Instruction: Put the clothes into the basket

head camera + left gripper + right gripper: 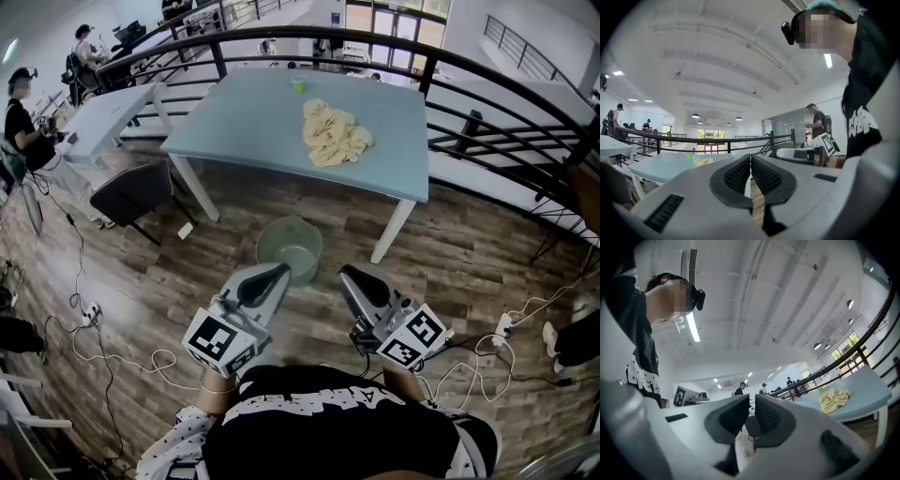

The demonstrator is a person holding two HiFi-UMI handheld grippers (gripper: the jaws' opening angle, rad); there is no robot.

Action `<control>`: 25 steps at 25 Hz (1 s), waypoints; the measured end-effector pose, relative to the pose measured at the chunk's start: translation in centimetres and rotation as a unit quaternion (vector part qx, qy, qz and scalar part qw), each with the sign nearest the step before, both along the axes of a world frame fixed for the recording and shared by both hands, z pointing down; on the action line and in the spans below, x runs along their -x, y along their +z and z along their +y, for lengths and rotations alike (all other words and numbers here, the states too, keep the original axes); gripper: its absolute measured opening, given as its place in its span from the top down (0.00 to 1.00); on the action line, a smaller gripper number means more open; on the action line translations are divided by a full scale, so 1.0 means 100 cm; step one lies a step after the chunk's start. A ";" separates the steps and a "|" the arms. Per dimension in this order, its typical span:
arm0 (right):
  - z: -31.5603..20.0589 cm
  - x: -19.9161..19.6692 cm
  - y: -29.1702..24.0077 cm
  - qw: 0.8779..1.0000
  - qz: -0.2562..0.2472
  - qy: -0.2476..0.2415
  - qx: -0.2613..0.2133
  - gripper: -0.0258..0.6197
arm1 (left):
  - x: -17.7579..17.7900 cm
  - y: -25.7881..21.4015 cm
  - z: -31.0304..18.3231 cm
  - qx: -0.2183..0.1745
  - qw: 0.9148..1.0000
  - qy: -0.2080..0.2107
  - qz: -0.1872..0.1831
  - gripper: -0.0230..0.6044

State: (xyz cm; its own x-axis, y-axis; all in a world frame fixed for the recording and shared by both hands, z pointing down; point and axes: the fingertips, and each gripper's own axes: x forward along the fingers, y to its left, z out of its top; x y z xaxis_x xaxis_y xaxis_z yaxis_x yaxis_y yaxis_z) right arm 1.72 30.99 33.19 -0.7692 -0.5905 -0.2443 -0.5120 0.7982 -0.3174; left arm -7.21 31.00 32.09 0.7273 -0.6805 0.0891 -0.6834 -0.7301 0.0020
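Note:
A pile of pale yellow clothes (336, 134) lies on the light blue table (253, 131), toward its right side. The round grey-green basket (290, 248) stands on the wood floor in front of the table. Both grippers are held close to my body, well short of the table. My left gripper (281, 272) is shut and empty, its tip just beside the basket's near rim. My right gripper (347, 275) is shut and empty too. The clothes (702, 161) look small and far in the left gripper view, and the clothes (834, 398) sit at the right in the right gripper view.
A small green cup (299, 83) stands at the table's far edge. A dark curved railing (487, 80) runs behind the table. A dark chair (131, 192) stands left of it. Cables (94, 328) and a power strip (506, 323) lie on the floor. People sit at desks far left.

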 end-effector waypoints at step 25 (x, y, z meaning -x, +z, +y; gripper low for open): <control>-0.069 -0.012 -0.013 0.995 0.047 0.091 -0.020 0.91 | -0.023 -0.003 -0.099 -0.028 0.995 0.096 0.014 0.94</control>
State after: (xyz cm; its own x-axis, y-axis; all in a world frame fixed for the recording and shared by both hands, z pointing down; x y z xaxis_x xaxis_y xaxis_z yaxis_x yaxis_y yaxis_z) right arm 2.94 24.11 31.89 -0.6713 -0.7132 -0.2019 -0.6750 0.7007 -0.2312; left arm -4.94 21.14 31.80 0.8463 -0.5317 0.0326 -0.5311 -0.8469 -0.0253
